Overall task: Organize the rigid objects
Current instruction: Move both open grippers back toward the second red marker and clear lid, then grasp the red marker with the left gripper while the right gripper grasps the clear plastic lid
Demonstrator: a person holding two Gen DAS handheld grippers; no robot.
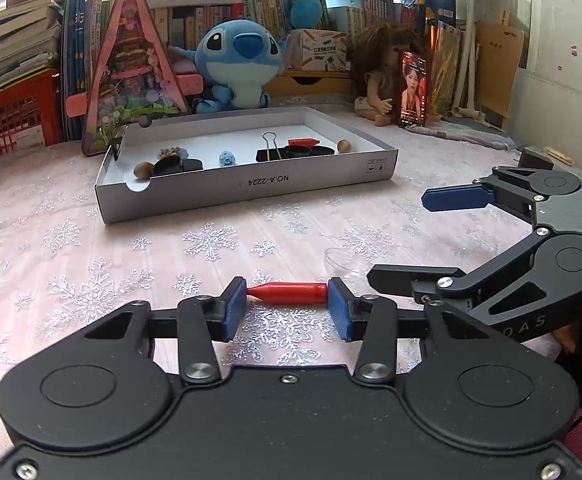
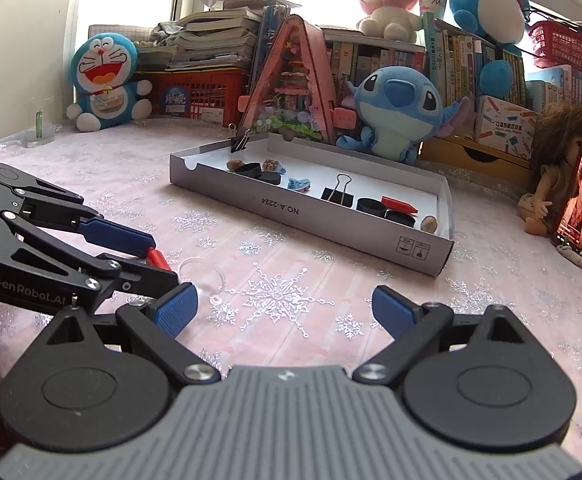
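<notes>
While low over the desk point(image 1: 91, 240), left tool point(image 1: 287, 294) clamped end to end on red peg point(image 1: 289, 292). Right tool point(image 2: 283, 312) spread wide, holding nothing, just beside clear dish point(image 2: 203, 276). Box point(image 1: 251, 188) well beyond, second red peg point(image 1: 303, 142) inside.

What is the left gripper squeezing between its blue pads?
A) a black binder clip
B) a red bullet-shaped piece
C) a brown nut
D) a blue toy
B: the left gripper is shut on the red bullet-shaped piece, one blue pad pressing on each end of it, while the binder clip sits in the white box.
</notes>
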